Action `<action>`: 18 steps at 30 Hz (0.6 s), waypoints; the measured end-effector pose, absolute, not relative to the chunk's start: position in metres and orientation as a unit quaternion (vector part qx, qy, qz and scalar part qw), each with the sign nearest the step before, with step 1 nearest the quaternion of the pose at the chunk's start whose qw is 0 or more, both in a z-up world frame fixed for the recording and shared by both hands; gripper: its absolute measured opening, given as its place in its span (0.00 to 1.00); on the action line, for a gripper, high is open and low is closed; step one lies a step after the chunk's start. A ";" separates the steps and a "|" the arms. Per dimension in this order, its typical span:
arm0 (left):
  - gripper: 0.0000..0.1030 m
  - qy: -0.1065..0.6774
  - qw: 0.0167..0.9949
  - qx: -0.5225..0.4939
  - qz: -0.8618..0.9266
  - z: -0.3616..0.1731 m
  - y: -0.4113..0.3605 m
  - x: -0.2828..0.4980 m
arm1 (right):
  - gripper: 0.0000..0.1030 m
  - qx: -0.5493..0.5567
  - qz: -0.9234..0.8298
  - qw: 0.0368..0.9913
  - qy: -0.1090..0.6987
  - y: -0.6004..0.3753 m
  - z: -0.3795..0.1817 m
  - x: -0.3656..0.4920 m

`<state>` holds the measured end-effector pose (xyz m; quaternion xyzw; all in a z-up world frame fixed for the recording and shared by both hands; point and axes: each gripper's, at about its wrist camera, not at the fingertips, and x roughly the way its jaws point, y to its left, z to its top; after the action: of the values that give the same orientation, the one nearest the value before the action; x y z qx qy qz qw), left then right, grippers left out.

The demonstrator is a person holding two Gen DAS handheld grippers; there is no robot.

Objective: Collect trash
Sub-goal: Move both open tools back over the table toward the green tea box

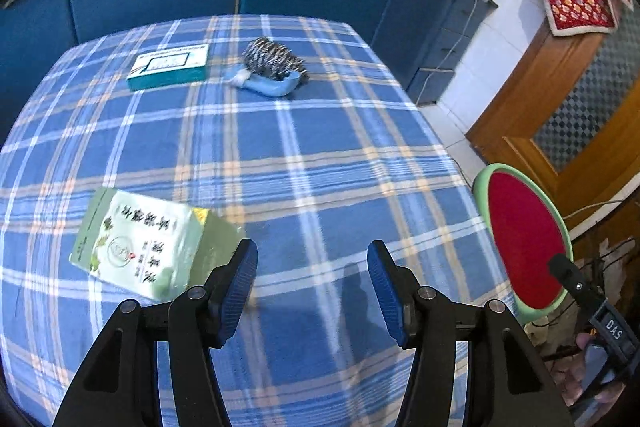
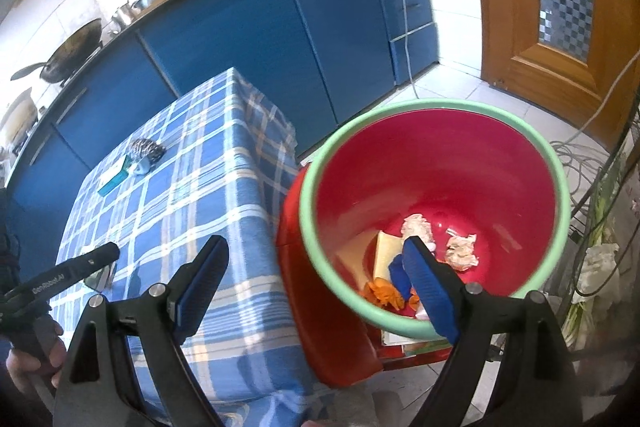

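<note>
A red bin with a pale green rim stands on the floor just beside the right edge of the table, which is covered in a blue plaid cloth. Inside the bin lie two crumpled white paper wads, a pale yellow flat sheet, a blue scrap and something orange — all gathered at the bottom.

The right gripper hangs over the gap between table edge and bin, jaws spread wide with nothing between them. The left gripper hovers above the table's near edge, jaws partly apart and empty.

On the table a green box lies near the near left corner, just beside the left gripper's left finger. Toward the far edge sit a teal box and — close to its right — a grey striped bundle resting on a light blue object.
</note>
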<state>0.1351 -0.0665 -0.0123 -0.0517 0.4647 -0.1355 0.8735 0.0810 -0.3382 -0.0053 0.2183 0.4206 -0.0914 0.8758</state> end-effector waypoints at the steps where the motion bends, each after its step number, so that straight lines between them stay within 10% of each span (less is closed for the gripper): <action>1: 0.57 0.466 0.873 -0.052 -0.134 -0.013 -0.065 0.134 | 0.86 0.217 -0.089 0.876 0.421 -0.337 -0.005 0.081; 18: 0.57 0.467 0.875 -0.059 -0.109 -0.012 -0.026 0.120 | 0.86 0.200 -0.058 0.878 0.430 -0.306 -0.003 0.091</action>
<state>0.1195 -0.0260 -0.0124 -0.0589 0.4674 -0.1091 0.8753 0.0915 -0.3063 -0.0032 0.1999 0.4303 -0.0575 0.8784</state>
